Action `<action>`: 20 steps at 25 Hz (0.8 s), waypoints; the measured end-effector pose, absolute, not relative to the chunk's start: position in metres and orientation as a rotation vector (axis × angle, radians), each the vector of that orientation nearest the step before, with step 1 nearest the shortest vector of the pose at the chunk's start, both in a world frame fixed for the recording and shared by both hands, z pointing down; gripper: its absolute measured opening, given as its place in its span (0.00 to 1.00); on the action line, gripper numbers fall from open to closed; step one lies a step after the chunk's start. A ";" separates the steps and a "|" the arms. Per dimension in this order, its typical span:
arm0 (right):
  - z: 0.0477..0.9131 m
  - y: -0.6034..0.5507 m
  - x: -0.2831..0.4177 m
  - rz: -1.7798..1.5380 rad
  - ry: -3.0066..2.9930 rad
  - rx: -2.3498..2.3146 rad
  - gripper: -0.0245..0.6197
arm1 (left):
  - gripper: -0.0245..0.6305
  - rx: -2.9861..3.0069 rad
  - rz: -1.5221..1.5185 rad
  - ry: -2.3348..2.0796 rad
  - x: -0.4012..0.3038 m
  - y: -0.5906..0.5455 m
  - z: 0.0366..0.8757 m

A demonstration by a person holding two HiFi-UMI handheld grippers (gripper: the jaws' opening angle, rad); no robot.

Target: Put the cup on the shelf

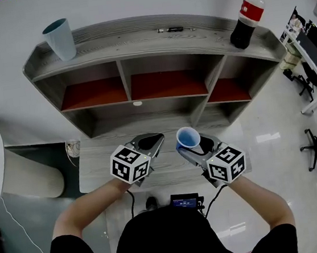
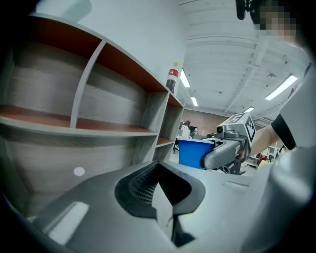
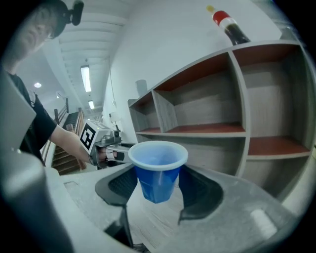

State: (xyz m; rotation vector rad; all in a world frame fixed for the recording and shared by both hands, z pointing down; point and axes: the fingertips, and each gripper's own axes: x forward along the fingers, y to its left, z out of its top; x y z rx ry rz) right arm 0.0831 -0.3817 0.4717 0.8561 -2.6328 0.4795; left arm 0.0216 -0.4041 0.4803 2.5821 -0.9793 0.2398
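White wall backs a grey shelf [image 1: 136, 40] with reddish compartment floors, straight ahead of both grippers. Beneath them runs a grey wooden worktop [image 1: 95, 171]. The right gripper [image 3: 158, 173] is clamped on the blue cup [image 1: 188, 138], which sits upright, clear of the worktop and short of the shelf. The left gripper [image 2: 158, 165], just beside it, has its jaws together on nothing. On the shelf's top board a cola bottle [image 1: 246, 17] stands up and right of the right gripper. A pale teal cup [image 1: 60, 39] stands up and left of the left gripper, and between them lies a small dark thing [image 1: 174, 29], maybe a pen.
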 end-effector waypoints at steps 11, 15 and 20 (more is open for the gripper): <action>0.391 -0.486 0.090 0.275 -2.629 0.988 0.44 | 0.04 2.666 0.257 -1.072 0.029 -0.477 0.408; 0.381 -0.521 0.083 0.274 -2.618 1.031 0.44 | 0.04 2.669 0.262 -1.118 0.035 -0.501 0.397; 0.383 -0.549 0.068 0.289 -2.609 1.054 0.44 | 0.04 2.660 0.269 -1.194 0.040 -0.529 0.391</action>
